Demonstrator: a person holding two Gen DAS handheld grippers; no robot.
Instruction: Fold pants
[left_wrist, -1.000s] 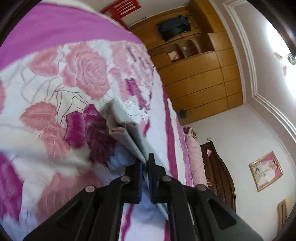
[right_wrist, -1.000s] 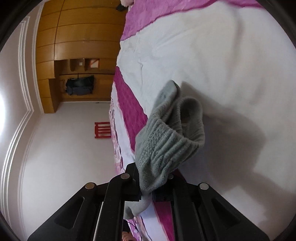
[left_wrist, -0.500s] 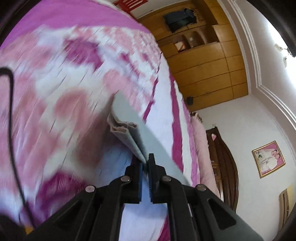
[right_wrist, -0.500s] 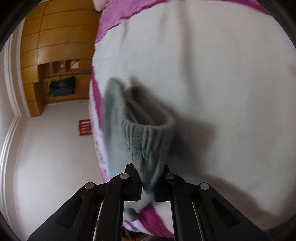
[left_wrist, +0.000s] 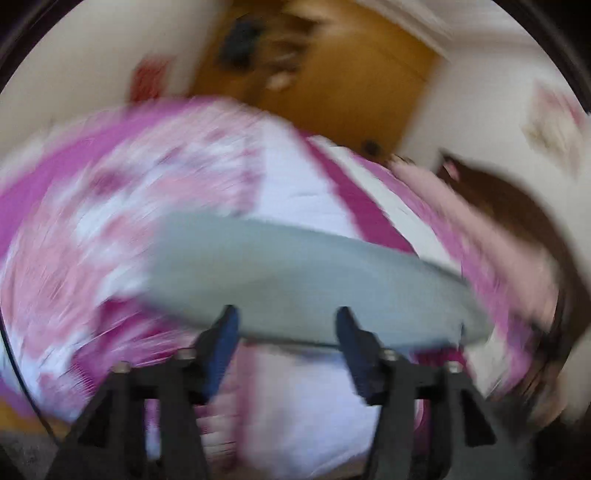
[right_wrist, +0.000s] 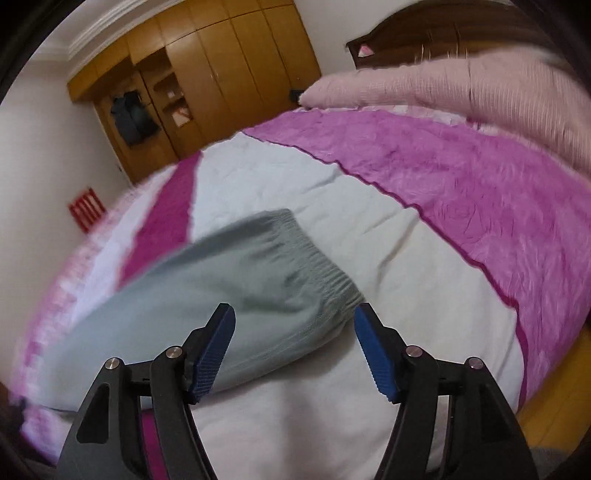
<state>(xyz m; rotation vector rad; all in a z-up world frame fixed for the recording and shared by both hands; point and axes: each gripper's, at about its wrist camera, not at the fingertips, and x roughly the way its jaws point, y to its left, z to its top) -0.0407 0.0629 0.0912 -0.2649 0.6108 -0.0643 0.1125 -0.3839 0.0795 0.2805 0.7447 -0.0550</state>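
Grey-green pants (right_wrist: 207, 295) lie on a white and magenta bedspread (right_wrist: 461, 192) with pink floral print.

A bed fills most of the view, its bedspread (right_wrist: 388, 258) white in the middle with a broad magenta band running to the right. A pale pink pillow (right_wrist: 461, 92) lies along the upper right, against a dark wooden headboard (right_wrist: 406, 33). Across the upper left stands a honey-coloured wooden wardrobe (right_wrist: 236, 70), with a dark garment (right_wrist: 131, 116) hanging in its open bay. At the left edge, a red rack (right_wrist: 86, 208) shows against the white wall, slightly blurred.
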